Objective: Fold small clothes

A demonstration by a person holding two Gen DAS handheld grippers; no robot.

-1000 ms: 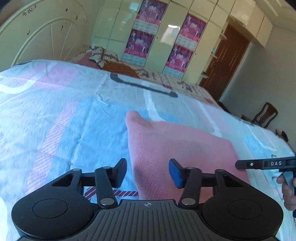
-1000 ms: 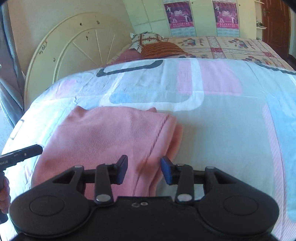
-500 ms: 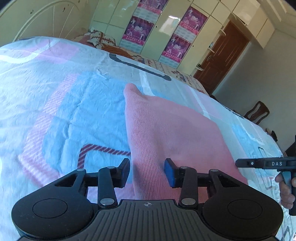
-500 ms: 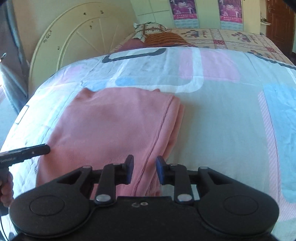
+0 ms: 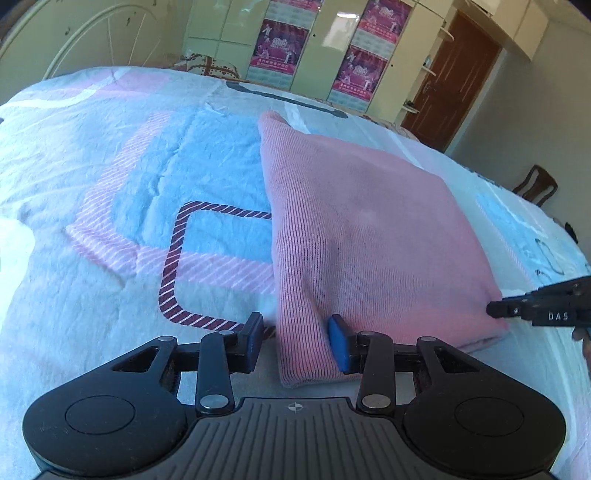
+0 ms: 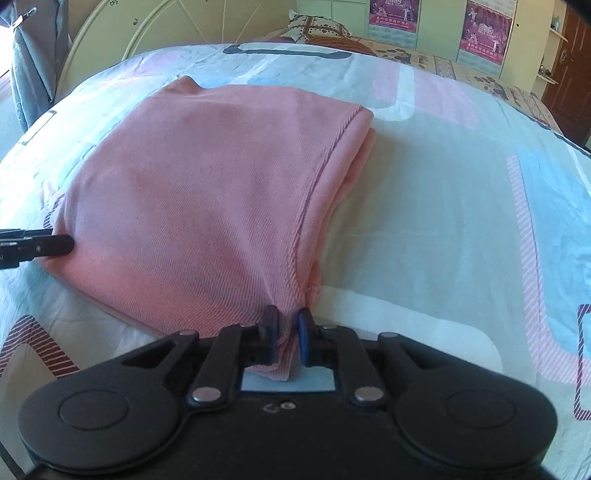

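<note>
A pink knit garment point(image 5: 369, 236) lies folded on the bed; it also shows in the right wrist view point(image 6: 207, 192). My left gripper point(image 5: 297, 341) is open, its jaws standing either side of the garment's near left corner, low over the bedspread. My right gripper point(image 6: 284, 334) is shut on the garment's near right corner, with pink cloth pinched between the blue pads. The tip of the right gripper point(image 5: 539, 308) shows at the right edge of the left wrist view. The tip of the left gripper point(image 6: 33, 245) shows at the left edge of the right wrist view.
The bed is covered by a pastel patterned bedspread point(image 5: 122, 192). A cream headboard point(image 6: 118, 33) and pillows point(image 6: 317, 27) stand at the far end. Wardrobes with posters point(image 5: 325, 48), a brown door point(image 5: 450, 81) and a wooden chair point(image 5: 535, 186) are beyond the bed.
Both grippers have moved down and in toward the garment's near edge. The right jaws have closed onto the corner cloth. The left jaws now straddle the other corner.
</note>
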